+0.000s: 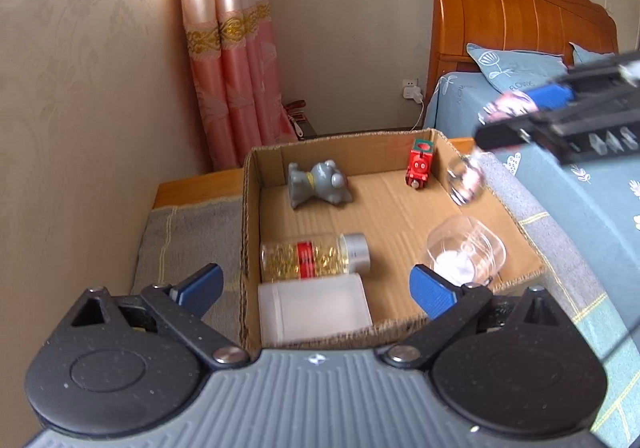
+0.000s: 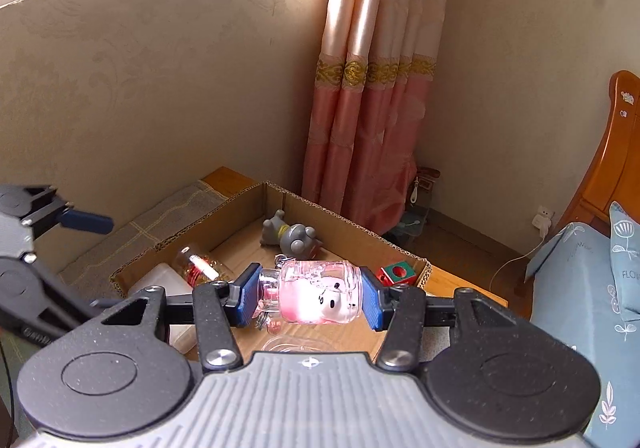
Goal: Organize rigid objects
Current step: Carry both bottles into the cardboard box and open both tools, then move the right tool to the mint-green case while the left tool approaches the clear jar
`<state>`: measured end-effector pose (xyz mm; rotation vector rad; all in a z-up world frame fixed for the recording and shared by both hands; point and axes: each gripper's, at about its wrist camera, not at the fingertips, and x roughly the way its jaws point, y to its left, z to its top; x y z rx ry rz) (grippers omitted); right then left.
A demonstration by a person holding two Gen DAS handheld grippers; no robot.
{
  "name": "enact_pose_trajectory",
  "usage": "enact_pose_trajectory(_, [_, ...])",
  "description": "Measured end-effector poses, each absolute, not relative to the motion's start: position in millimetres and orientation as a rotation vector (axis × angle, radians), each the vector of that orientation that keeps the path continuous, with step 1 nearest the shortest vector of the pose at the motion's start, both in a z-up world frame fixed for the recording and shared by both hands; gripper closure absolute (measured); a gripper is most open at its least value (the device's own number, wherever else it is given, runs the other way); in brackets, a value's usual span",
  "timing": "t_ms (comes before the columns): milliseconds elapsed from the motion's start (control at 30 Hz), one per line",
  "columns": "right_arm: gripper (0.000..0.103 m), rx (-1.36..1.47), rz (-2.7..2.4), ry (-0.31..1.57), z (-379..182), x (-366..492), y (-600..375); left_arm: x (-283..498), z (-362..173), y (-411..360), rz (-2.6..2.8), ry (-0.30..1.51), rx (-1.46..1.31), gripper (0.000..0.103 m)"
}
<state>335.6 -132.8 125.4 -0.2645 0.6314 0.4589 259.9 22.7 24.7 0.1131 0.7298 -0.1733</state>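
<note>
An open cardboard box (image 1: 250, 207) holds a grey animal figure (image 1: 318, 183), a red toy train (image 1: 419, 165), a bottle of yellow capsules (image 1: 314, 256), a white plastic container (image 1: 316, 306) and a clear glass jar (image 1: 466, 254). My left gripper (image 1: 316, 288) is open and empty, above the box's near edge. My right gripper (image 2: 310, 294) is shut on a small clear pink bottle (image 2: 316, 294) with a white cartoon figure inside, held sideways above the box (image 2: 352, 228). From the left wrist view it (image 1: 514, 107) hangs over the box's right wall.
The box sits on a grey cloth (image 1: 188, 244) over a wooden table (image 1: 196, 187). A bed with blue bedding (image 1: 580, 183) and a wooden headboard (image 1: 516, 3) is to the right. A pink curtain (image 1: 236, 59) and a wall stand behind.
</note>
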Motion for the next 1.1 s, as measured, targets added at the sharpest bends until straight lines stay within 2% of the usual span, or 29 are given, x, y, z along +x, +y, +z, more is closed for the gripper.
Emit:
enact_pose_trajectory(300, [0.047, -0.224, 0.385, 0.679, 120, 378, -124, 234, 5, 37, -0.096, 0.792, 0.010, 0.003])
enact_pose_trajectory(867, [0.047, -0.249, 0.338, 0.833, 93, 411, -112, 213, -5, 29, -0.056, 0.868, 0.023, 0.003])
enact_pose_trajectory(933, [0.032, -0.242, 0.329, 0.821, 94, 412, -112, 212, -5, 26, -0.059, 0.870, 0.031, 0.003])
enact_pose_trajectory(967, [0.014, -0.231, 0.325, 0.813, 96, 411, -113, 212, -4, 25, -0.060, 0.870, 0.035, 0.003])
enact_pose_trajectory(1000, [0.002, -0.218, 0.322, 0.797, 98, 410, -115, 212, -4, 24, -0.061, 0.870, 0.040, 0.003])
enact_pose_trajectory(1100, [0.000, -0.191, 0.345, 0.776, 106, 405, -120, 210, -4, 22, -0.069, 0.869, 0.042, 0.003])
